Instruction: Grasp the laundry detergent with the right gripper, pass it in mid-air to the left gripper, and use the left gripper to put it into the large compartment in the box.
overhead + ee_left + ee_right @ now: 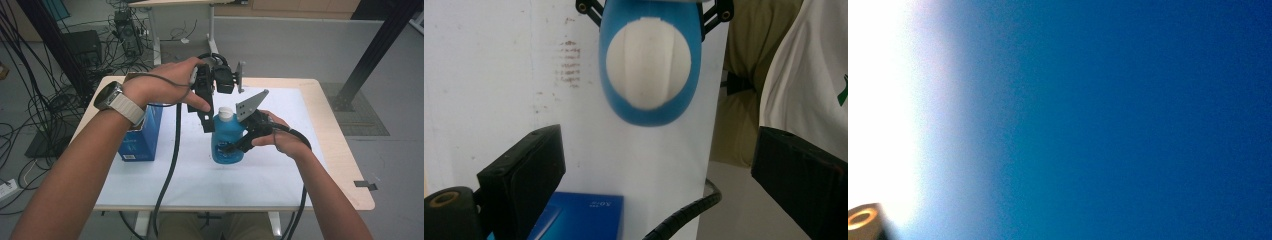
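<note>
right gripper (235,146) clamped on the blue bottle (226,142), left gripper (206,120) hanging wide open right above its white cap (647,67), blue box (145,132) off to the side

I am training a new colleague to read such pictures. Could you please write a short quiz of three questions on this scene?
1. True or false: the blue bottle stands upright on the white mat.
2. Multiple choice: where does the blue box lie?
A. On the bottle's white cap
B. On the table, under the person's left forearm
C. Between the left tongs' jaws
3. Short answer: which tongs are at the bottle's body, and how do the other ones stand?

Key
1. True.
2. B.
3. The right tongs are at the body; the bottle's blue is close before their camera. The left tongs are open, above the cap, holding nothing.
</note>
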The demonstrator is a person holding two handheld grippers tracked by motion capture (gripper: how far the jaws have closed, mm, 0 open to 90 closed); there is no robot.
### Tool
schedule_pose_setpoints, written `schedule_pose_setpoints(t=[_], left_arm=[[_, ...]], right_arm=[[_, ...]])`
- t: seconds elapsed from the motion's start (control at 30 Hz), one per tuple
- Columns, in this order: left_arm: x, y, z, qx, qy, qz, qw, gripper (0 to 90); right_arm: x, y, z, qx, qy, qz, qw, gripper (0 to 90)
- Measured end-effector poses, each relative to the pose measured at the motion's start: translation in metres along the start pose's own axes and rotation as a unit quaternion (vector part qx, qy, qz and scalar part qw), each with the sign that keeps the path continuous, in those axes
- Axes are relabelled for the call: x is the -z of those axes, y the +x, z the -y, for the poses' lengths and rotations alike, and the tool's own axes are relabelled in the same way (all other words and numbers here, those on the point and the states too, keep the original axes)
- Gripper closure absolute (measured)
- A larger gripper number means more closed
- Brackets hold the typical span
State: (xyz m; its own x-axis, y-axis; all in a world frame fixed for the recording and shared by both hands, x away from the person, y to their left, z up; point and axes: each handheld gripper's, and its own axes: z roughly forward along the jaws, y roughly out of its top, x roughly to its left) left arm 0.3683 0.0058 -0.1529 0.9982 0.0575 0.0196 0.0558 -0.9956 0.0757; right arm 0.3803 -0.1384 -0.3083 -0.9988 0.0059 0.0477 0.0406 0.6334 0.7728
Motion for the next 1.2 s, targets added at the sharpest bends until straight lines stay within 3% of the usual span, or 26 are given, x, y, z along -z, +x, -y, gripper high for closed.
schedule_pose_setpoints(t=[1.2], left_arm=[[-0.0047,0.0013,-0.0065,-0.007,-0.015,0.001,0.9999,7.7]], right_arm=[[-0.0100,-0.0011,-0.0051,0.001,0.003,-0.008,1.0000,43.4]])
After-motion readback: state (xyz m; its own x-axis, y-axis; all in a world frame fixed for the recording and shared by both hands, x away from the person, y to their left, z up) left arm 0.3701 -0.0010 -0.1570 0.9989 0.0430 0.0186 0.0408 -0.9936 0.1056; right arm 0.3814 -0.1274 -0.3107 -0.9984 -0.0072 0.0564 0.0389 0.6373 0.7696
